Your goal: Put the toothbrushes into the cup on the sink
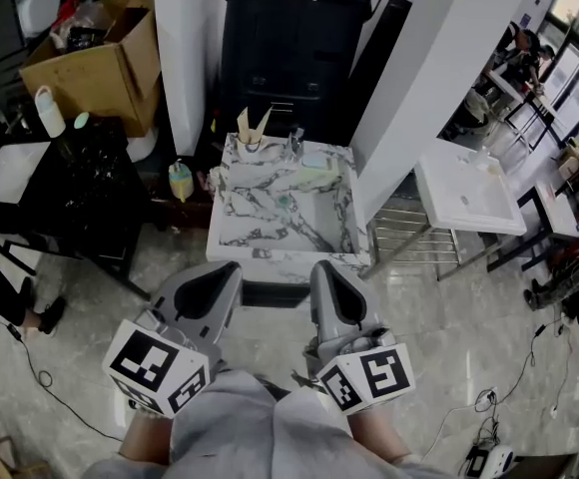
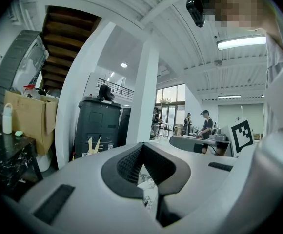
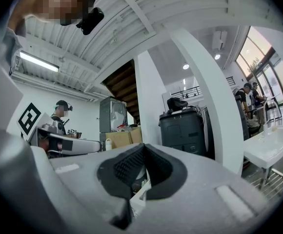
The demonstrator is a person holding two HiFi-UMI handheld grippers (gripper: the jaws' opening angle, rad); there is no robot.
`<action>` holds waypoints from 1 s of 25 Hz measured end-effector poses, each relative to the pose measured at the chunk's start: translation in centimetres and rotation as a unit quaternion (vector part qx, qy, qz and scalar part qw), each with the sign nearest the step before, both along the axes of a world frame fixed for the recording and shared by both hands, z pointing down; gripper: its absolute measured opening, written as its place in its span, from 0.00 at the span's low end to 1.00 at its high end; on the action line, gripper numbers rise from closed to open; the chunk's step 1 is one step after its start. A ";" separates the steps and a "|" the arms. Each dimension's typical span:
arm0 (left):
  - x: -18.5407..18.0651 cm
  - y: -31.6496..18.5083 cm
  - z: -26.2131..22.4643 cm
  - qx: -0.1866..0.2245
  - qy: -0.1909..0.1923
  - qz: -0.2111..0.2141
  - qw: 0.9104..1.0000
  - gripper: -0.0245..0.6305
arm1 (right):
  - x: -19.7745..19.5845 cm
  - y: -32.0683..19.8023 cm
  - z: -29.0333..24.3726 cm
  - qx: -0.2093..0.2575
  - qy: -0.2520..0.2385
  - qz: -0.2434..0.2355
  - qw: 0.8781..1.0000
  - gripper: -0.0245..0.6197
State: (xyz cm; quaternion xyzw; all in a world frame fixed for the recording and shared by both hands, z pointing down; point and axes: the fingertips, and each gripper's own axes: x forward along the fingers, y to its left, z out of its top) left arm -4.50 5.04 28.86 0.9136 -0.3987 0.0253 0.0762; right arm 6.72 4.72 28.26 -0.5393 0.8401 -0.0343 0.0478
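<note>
Left tongs (image 1: 232,267) and right tongs (image 1: 321,265): jaws pressed together, gripping nothing. Hang side by side, tips toward the white grey-veined marble sink (image 1: 240,230) just beyond. At its back left corner, a small cup (image 1: 253,146) with two tan toothbrushes (image 1: 243,124) standing crossed inside, beside a metal tap (image 1: 294,146). Farther back, a black cabinet (image 1: 289,48); off to the left, a brown cardboard box (image 1: 100,68).

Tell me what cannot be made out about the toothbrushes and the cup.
Head view: the cup on the white marbled sink is too small; its pale sticks cannot be identified.
Gripper views: the grey left gripper and right gripper, both shut, hide nearly all the sink.
</note>
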 end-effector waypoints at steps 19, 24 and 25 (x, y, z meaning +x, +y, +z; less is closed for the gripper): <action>0.4 1.3 1.0 -0.013 0.001 0.004 1.000 0.05 | -0.2 1.2 1.1 -0.015 0.002 -0.011 1.000 0.04; 0.8 1.7 0.9 -0.012 0.000 0.004 1.000 0.05 | 0.1 1.5 1.0 -0.014 0.002 -0.015 1.000 0.04; 0.9 1.8 0.9 -0.012 0.000 0.003 1.000 0.05 | 0.2 1.6 1.0 -0.014 0.002 -0.016 1.000 0.04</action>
